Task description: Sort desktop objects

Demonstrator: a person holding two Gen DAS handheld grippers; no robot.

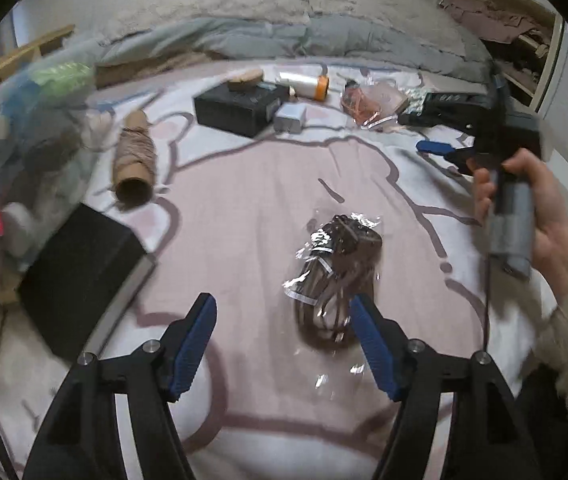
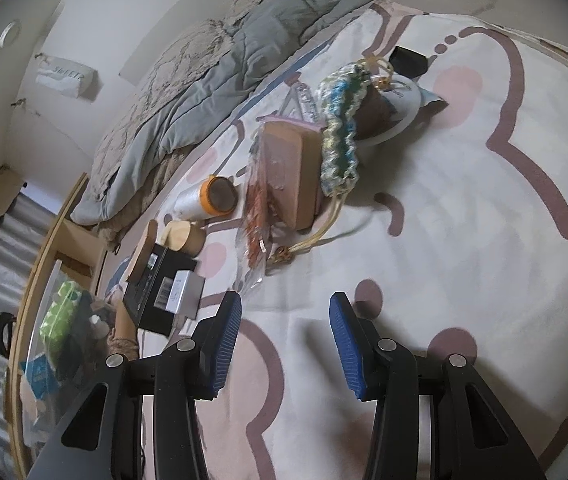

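Observation:
My left gripper [image 1: 284, 304] is open above the pink and white bedsheet [image 1: 244, 200]. A coiled dark cable in a clear plastic bag [image 1: 336, 264] lies just beyond its right finger, and the pads are not pressing on it. My right gripper [image 2: 286, 298] is also open, with only bare sheet between its blue pads. Ahead of it lie a brown block [image 2: 288, 172], a crocheted pouch [image 2: 340, 140], a white spool with an orange end [image 2: 204, 200] and a bag of orange bits [image 2: 256, 220]. A hand [image 1: 552, 220] holds the right gripper's handle at the right edge.
A cardboard tube wound with twine [image 1: 134, 156], a black box [image 1: 240, 108], a small silver box [image 1: 291, 118] and a flat black box [image 1: 80, 276] lie on the bed. A clear bin [image 1: 24, 120] full of things stands at the left. A grey quilt [image 1: 284, 36] is bunched behind.

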